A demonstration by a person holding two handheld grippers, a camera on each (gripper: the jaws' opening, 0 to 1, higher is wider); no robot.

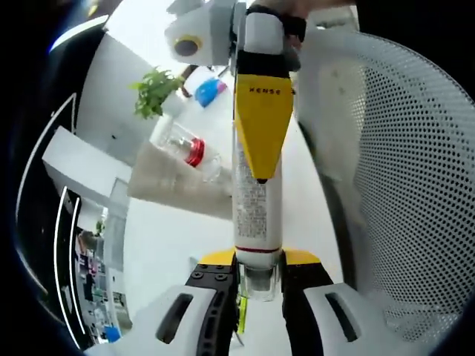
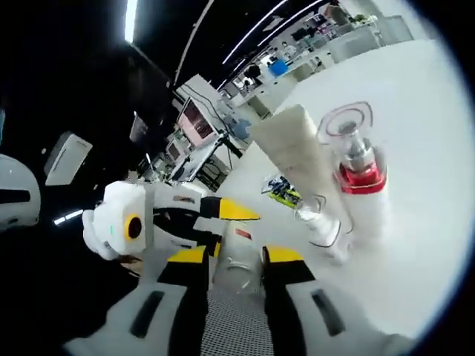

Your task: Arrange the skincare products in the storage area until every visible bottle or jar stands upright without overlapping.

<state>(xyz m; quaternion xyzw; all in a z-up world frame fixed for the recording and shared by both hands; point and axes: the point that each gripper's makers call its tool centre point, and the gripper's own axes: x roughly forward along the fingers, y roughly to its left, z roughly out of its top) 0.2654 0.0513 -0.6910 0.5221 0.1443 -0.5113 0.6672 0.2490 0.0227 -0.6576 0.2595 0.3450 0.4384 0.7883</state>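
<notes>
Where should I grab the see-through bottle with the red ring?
Probably across the round body of the clear bottle with the red ring, just beyond the ring. Come from the side away from the beige plastic tube, which lies close along its other side.

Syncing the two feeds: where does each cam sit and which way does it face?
Left gripper view: rides the left gripper, looks along its jaws, shut on a white tube; the right gripper grips the tube's far end; mesh basket beside.
Right gripper view: rides the right gripper, jaws shut on the tube; faces the left gripper and a red-collared clear bottle.
Shared: tube, both grippers, that bottle, white tabletop.
</notes>
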